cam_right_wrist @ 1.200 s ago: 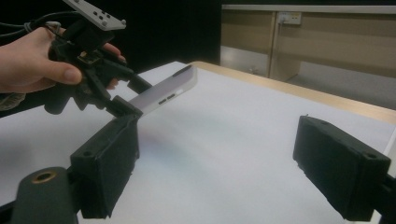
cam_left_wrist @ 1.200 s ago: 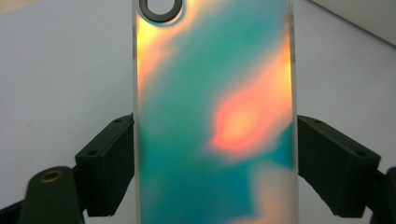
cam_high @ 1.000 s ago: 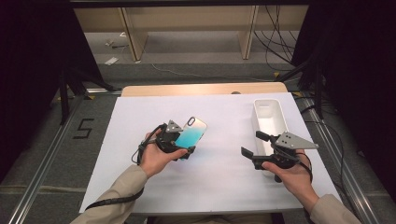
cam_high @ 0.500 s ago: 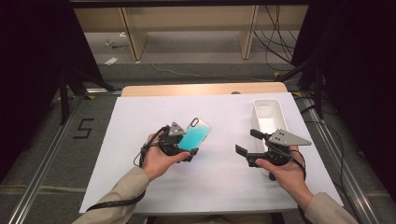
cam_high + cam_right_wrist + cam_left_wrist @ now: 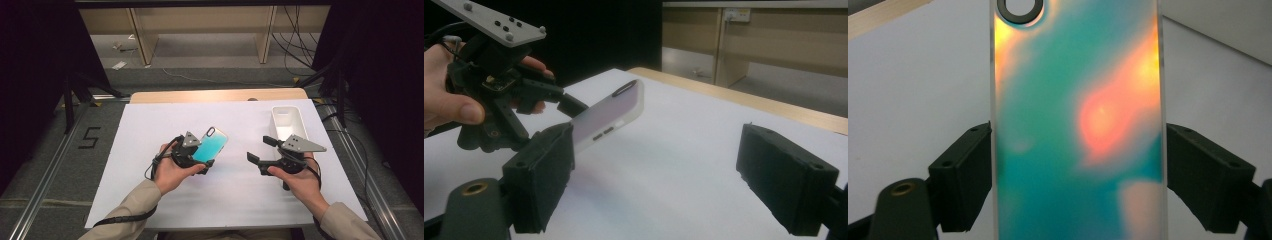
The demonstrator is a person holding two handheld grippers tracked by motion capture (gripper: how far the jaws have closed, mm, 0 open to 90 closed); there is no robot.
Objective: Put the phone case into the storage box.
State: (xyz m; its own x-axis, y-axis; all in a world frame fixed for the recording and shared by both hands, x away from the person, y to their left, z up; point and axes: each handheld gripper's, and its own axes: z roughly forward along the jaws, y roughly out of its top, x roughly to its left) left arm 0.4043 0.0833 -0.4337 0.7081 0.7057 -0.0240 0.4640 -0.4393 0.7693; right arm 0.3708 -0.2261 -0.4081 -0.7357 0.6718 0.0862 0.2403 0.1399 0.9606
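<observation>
Gripping: the left gripper (image 5: 202, 159) has both jaws pressed on the long edges of the phone case (image 5: 211, 145); the left gripper view has a black pad touching each side of the case (image 5: 1075, 120).
Right jaws: the right gripper (image 5: 260, 150) stands wide apart with nothing between the pads; they face left, toward the case.
Case position: lifted off the white table cover (image 5: 150, 200), tilted, camera hole at the far upper end, shimmering teal and orange; it sits left of centre, well apart from the white tray (image 5: 287, 120).
Hands: the left hand (image 5: 172, 172) wraps its gripper from below; the right hand (image 5: 297, 182) holds its gripper low, just in front of the tray.
Change: against the picture a second ago, the right gripper has come in from the table's right side toward the middle; the case and left gripper have shifted slightly toward it.
Hidden: the case's lower end is cut off in the left gripper view; from the right gripper view its near corner (image 5: 609, 122) passes behind that gripper's own left jaw.
Hard to tell: whether anything lies in the tray.
</observation>
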